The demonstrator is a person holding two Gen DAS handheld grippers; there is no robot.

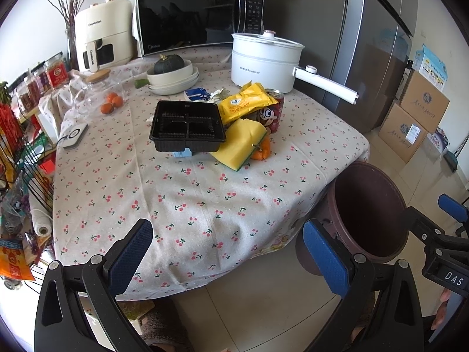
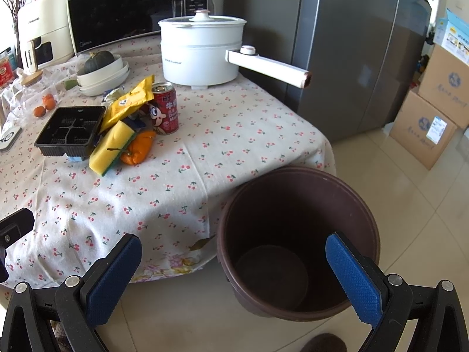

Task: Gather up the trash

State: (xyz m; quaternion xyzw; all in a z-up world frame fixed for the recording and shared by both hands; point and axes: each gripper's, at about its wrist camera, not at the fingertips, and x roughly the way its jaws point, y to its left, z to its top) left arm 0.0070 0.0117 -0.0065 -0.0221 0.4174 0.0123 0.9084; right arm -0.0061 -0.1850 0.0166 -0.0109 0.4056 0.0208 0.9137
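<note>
Brown bin: I see the round trash bin [image 2: 296,246] on the tiled floor, right against the table's hanging cloth edge, with nothing I can make out inside it.
Left gripper: my left gripper [image 1: 228,252] hangs over the near edge of the table, its blue-padded fingers [image 1: 132,252] spread wide, nothing between them.
Right gripper: my right gripper [image 2: 234,278] sits above the bin's near rim, jaws wide apart and holding nothing; one finger is over the cloth, the other over the bin mouth.
Trash pile: it lies mid-table on the cherry-print tablecloth [image 1: 190,205], well apart from both grippers.
Black tray: a compartmented plastic tray [image 1: 187,124] rests partly on a pale blue item I cannot identify.
Yellow packet: a crumpled snack wrapper [image 1: 244,104] leans over the tray's right corner and against the red can [image 2: 165,108], which stands upright.
Sponge: a yellow sponge [image 1: 239,143] with a green backing lies tilted, touching orange peel [image 2: 139,148].
Behind the pile: white electric pot [image 2: 202,50], stacked bowls [image 1: 173,80] with a dark squash, microwave [image 1: 199,16].
</note>
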